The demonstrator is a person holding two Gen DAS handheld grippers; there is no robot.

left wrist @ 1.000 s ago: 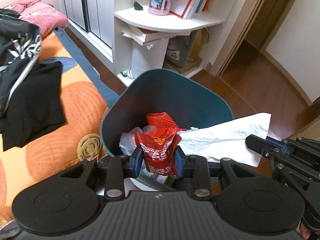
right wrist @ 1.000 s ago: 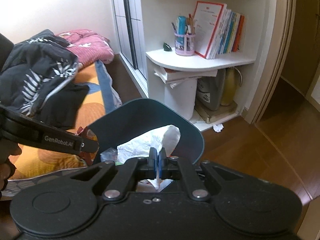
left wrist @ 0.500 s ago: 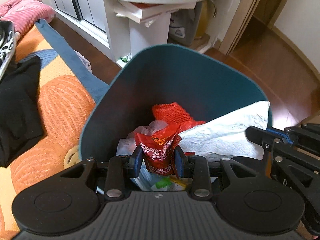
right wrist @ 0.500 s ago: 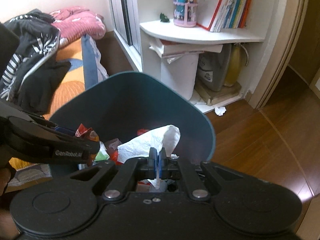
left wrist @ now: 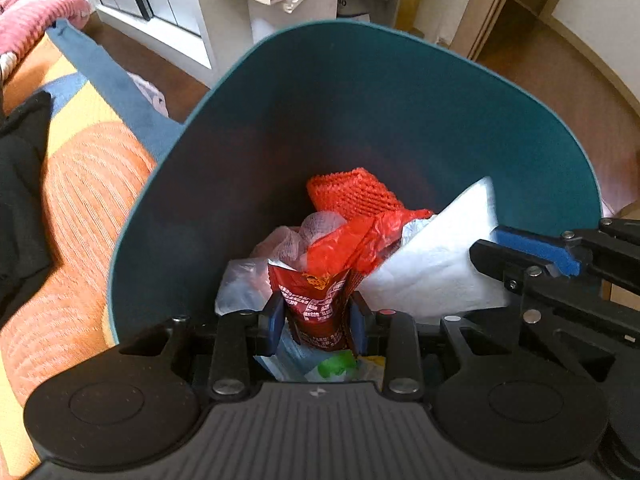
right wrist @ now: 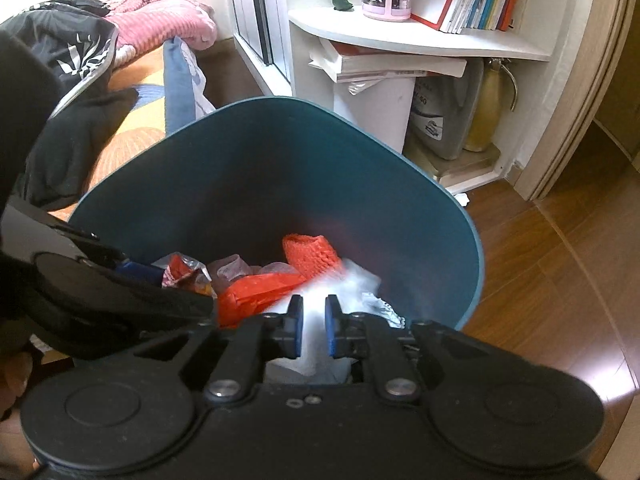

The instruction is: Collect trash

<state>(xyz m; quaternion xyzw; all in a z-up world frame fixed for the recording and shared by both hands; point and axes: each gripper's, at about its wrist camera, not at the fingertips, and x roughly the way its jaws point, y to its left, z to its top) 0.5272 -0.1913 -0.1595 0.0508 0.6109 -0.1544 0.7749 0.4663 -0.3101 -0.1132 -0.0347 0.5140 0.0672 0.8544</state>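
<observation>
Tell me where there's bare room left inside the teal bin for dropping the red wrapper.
Free: the left of the teal bin, between its wall and the clear plastic bag, and the far wall above the red mesh. Crowded: middle and right, where the white tissue and the right gripper sit beside the left gripper clamping the red wrapper.

Grey jug under white shelf: label digits, maybe "40", rest illegible. Red snack wrapper: white print, too small to read. Book spines on shelf: unreadable.
</observation>
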